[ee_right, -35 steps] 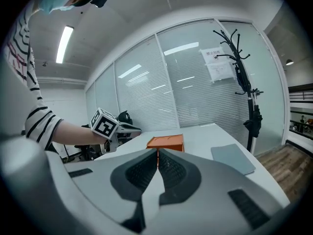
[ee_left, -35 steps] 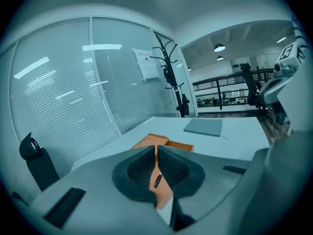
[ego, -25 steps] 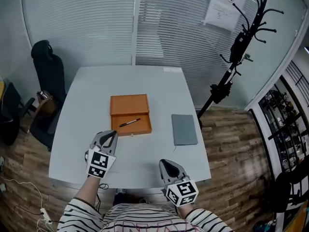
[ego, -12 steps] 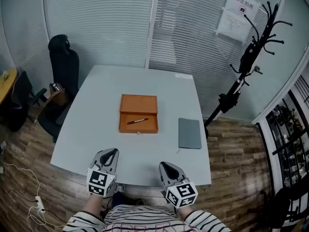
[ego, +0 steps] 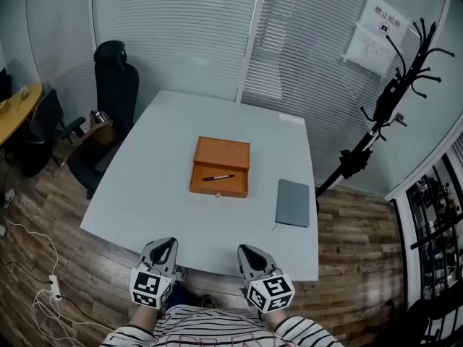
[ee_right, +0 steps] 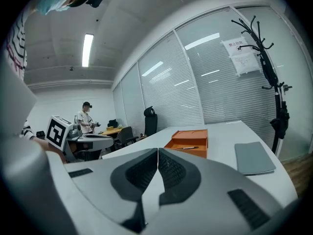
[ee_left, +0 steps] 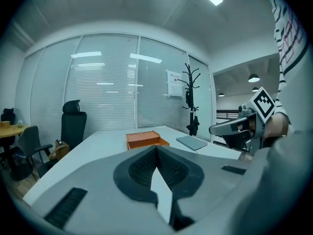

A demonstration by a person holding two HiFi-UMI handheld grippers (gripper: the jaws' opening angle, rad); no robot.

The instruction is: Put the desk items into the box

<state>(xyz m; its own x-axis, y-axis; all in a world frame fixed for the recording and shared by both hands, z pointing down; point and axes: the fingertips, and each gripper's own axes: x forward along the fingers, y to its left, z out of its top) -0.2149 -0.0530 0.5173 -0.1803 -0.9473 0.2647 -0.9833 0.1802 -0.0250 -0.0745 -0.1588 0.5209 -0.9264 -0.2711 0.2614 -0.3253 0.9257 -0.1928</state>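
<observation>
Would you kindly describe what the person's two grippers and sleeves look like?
The left gripper and right gripper are grey tapering shells with dark ribbed pads inside, each topped by a white cube bearing black square markers. The sleeves are striped black and white.

Head view: the bottom edge cuts off the person's striped shirt (ego: 217, 332). We cannot read the white printed notice (ego: 376, 31) on the glass wall, as it is too small. The left edge crops the yellow wooden desk (ego: 18, 103), and the right edge crops the dark shelving unit (ego: 434, 212). Left gripper view: the near wall of the open orange rectangular box (ee_left: 145, 139) hides its contents. Right gripper view: we cannot tell what the distant standing person (ee_right: 86, 117) holds.
</observation>
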